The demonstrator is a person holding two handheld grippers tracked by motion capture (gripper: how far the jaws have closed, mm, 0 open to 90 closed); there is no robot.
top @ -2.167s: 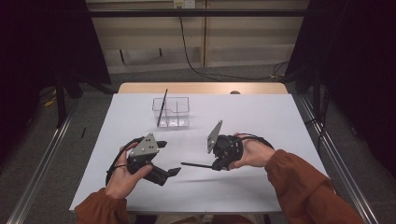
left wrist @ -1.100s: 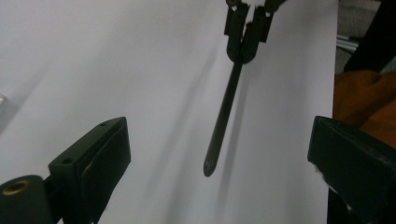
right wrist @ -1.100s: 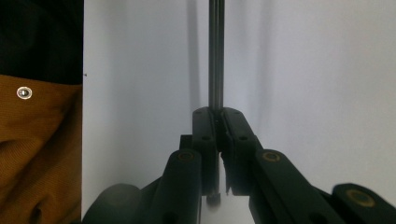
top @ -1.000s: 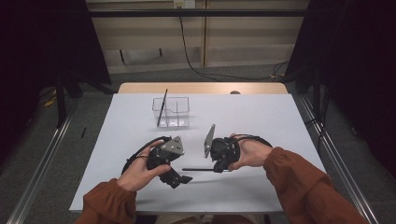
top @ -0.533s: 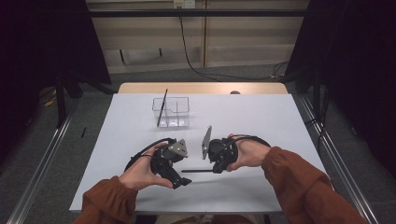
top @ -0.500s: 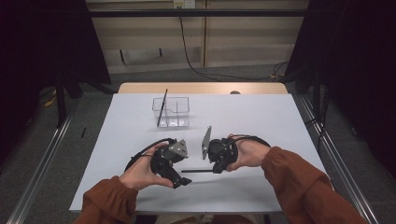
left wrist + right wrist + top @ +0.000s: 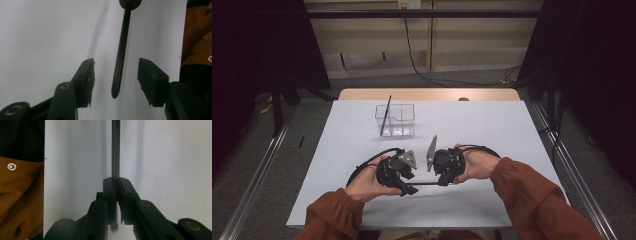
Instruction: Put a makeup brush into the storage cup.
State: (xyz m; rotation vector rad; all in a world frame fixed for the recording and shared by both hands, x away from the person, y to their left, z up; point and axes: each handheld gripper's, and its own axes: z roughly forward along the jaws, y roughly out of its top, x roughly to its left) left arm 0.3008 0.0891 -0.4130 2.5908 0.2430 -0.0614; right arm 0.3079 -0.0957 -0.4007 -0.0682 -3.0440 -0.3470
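The right gripper [image 7: 116, 185] clenched the black rod [image 7: 121, 48]; the left gripper [image 7: 116, 75] gaped around its tip, handover unfinished

White table [image 7: 512, 130] bears a clear, seemingly plastic box [image 7: 395, 120].

We hold our left hand-held gripper [image 7: 404, 186] at lower centre, jaws spread apart. Our right hand-held gripper [image 7: 439, 181], just beside it, has jaws pressed together.

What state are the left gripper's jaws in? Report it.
Open: the left gripper has its jaws spread either side of the black rod, touching neither side.
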